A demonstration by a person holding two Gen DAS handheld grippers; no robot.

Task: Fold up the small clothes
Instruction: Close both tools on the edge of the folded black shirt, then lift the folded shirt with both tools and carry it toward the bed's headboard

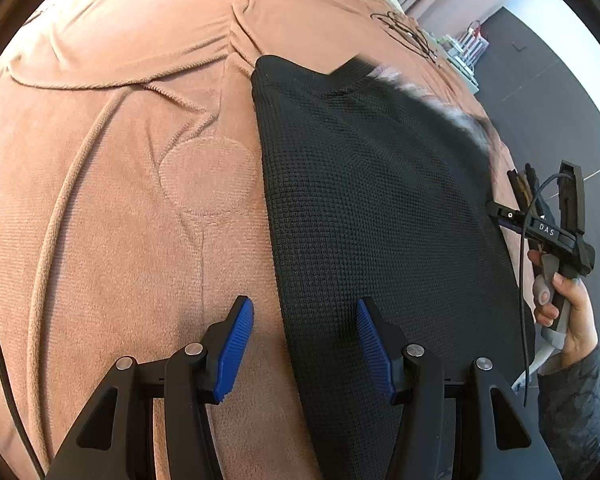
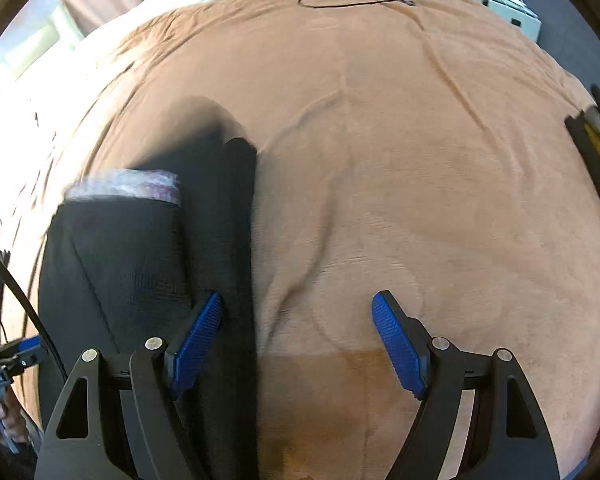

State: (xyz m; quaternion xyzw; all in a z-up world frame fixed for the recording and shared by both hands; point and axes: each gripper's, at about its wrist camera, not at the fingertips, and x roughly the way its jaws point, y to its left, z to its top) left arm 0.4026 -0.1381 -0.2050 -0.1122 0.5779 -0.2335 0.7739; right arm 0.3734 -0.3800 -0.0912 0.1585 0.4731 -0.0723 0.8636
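On the bed, spread over a brown blanket [image 1: 120, 208], lies the black waffle-knit garment [image 1: 380, 208], already doubled into a long narrow strip whose long axis runs away from both cameras, with a pale patterned lining [image 2: 124, 186] showing at its far end. Seen from the left wrist, the left gripper [image 1: 305, 350] hangs above the strip's near left edge: its jaws stand spread, one blue pad over bare blanket, the other over black cloth, nothing pinched between them. Seen from the right wrist, the right gripper [image 2: 298, 346] is likewise spread and empty, its left pad over the garment's right edge and its right pad well out over the blanket. So the cloth lies between the two hands, each straddling one long side at the near end. The person's right hand [image 1: 564, 308] shows at the garment's far side in the left view. My judgement is that the coming fold runs along the long axis, near end carried toward the far end, and both grippers are about equally placed to take a near corner each.
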